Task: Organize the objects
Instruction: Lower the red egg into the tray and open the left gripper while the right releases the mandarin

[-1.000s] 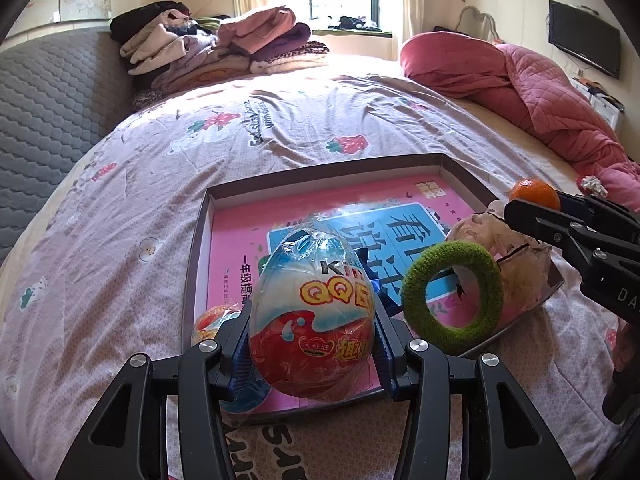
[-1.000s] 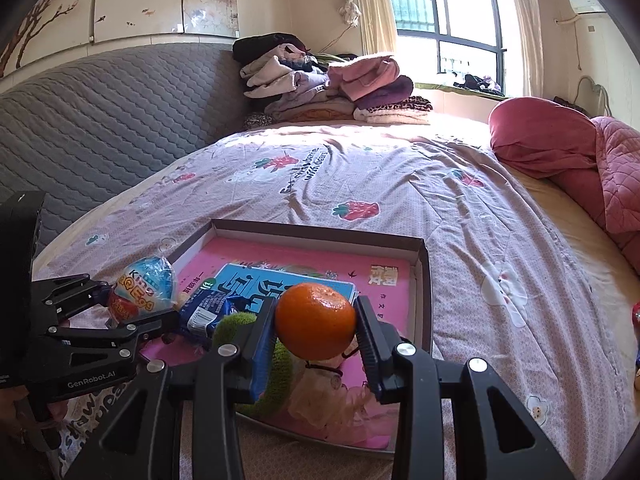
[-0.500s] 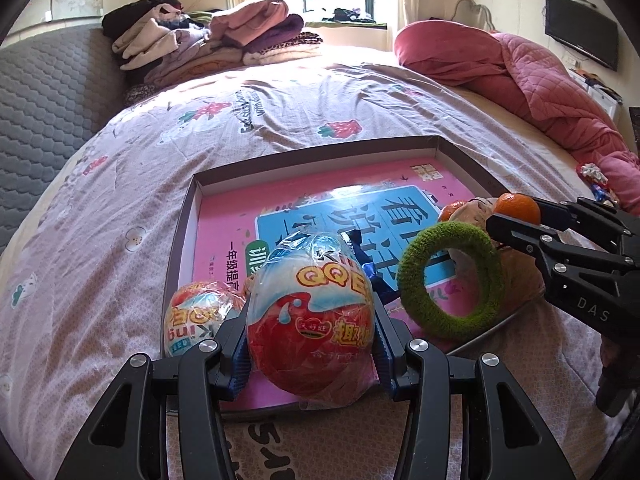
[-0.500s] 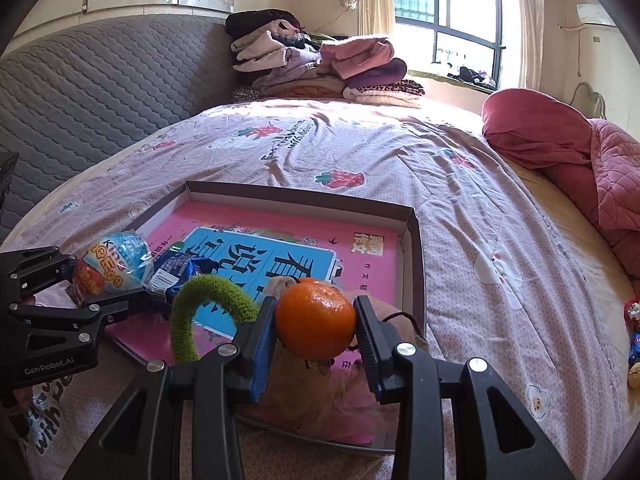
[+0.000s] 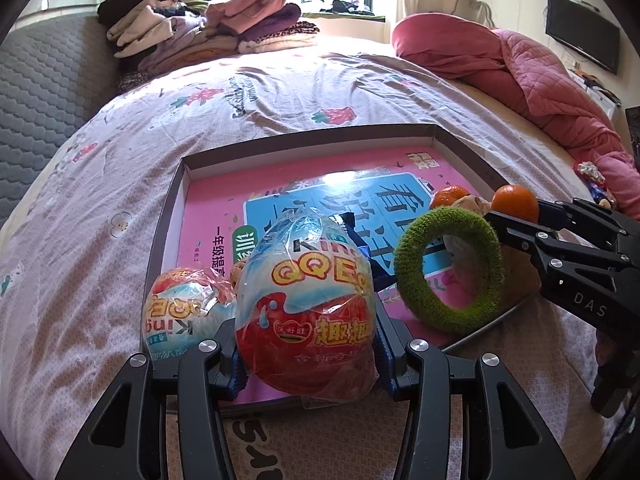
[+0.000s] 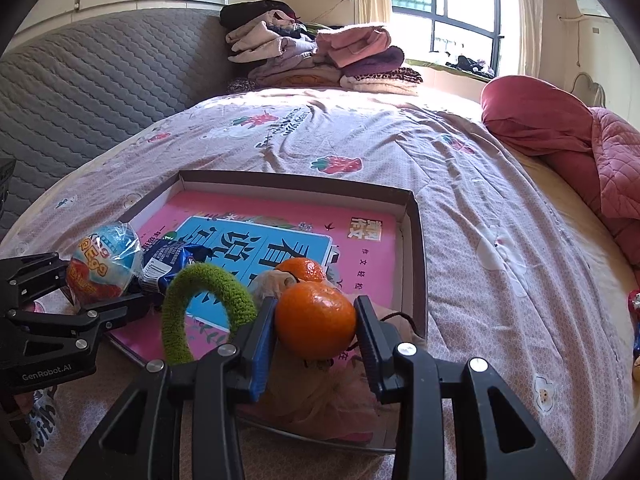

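Observation:
My left gripper point(image 5: 306, 340) is shut on a wrapped toy egg point(image 5: 306, 312), red below and blue above, at the near edge of a shallow cardboard box point(image 5: 304, 140). My right gripper point(image 6: 316, 322) is shut on a tangerine point(image 6: 315, 322) over the box's near right corner. In the box lie a pink and blue book point(image 5: 332, 200), a second wrapped egg point(image 5: 184, 314) at the near left, a green fuzzy ring point(image 5: 450, 270) standing on edge, a second tangerine point(image 6: 302, 270), a blue snack packet point(image 6: 172, 262) and a beige plush point(image 6: 332, 400).
The box lies on a bed with a pink patterned sheet point(image 5: 280, 92). Folded clothes point(image 5: 208, 36) are piled at the far side by a grey quilted headboard point(image 6: 100, 92). A red quilt point(image 5: 540, 80) lies at the right. Small toys point(image 5: 592, 178) sit at the right edge.
Both grippers have come lower and closer over the box's near edge. The second egg and second tangerine have come into view. Both grips are unchanged.

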Demonstrator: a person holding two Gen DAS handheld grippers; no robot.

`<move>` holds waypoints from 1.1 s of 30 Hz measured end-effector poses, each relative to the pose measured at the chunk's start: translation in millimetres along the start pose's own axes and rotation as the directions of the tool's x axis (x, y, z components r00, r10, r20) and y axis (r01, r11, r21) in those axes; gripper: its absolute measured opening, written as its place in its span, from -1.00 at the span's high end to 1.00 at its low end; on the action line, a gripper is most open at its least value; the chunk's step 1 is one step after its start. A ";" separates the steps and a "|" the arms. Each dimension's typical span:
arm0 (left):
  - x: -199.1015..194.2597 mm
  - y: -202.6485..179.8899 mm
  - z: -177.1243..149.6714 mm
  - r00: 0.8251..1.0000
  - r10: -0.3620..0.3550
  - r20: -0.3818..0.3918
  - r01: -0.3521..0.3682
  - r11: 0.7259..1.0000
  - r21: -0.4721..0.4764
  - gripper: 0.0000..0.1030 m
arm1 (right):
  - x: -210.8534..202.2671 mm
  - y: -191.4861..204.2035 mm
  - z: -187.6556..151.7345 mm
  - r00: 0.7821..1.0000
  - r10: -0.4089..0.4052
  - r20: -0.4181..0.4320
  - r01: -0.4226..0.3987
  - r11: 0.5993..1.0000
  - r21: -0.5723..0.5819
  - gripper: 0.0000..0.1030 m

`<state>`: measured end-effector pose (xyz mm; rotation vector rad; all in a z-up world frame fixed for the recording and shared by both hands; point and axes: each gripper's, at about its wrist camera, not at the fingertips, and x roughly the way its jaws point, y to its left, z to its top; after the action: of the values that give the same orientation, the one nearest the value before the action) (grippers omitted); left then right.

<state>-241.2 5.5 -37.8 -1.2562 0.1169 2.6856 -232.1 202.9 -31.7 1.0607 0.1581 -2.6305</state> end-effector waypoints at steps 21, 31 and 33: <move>-7.3 -0.5 3.4 1.000 -0.004 0.015 0.004 1.000 -0.005 -0.27 | -8.3 -7.1 5.8 1.000 -0.003 0.008 0.003 0.999 0.039 0.12; -19.5 5.6 10.2 0.998 0.004 0.055 -0.003 1.000 -0.026 -0.35 | -12.2 -12.7 9.1 1.000 -0.012 0.023 0.010 0.998 0.058 0.12; -21.4 6.7 11.0 0.998 0.006 0.060 -0.005 1.000 -0.029 -0.36 | -13.3 -14.3 9.7 1.000 -0.012 0.025 0.010 0.998 0.062 0.11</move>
<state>-237.3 -2.1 -14.3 -1.1837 0.0744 2.7359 -234.0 217.5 -15.6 1.0480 0.0784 -2.6737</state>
